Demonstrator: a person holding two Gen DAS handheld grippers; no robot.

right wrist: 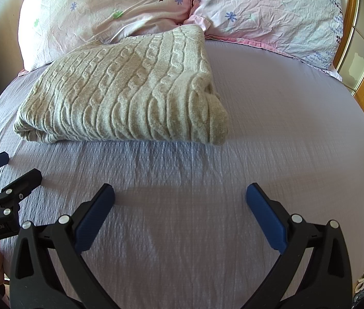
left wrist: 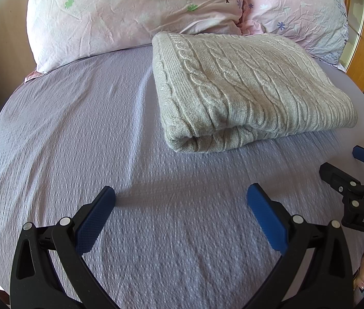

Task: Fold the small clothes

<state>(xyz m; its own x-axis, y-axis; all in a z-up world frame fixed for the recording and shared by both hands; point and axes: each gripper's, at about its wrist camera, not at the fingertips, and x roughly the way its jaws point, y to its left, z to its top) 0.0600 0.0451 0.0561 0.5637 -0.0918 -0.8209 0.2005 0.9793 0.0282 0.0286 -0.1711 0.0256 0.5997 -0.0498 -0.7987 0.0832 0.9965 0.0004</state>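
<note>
Folded knit sweater at 12 o'clock on bed; left claw, right claw wide open, empty.

A bed is seen, covered by a lilac sheet with a fine crinkled weave; shallow creases are drawn across it from 6 toward 12 o'clock. On the sheet a folded cable-knit sweater, pale beige, is laid flat, its thick rolled fold turned toward 6 o'clock. In the left wrist view it is found at about 1 o'clock; in the right wrist view at about 11 o'clock. Behind it, at 12 o'clock, two pink floral pillows are propped at the head of the bed: one printed with a small tree, the other just beside it. The sweater's far edge is pressed against them.
</note>
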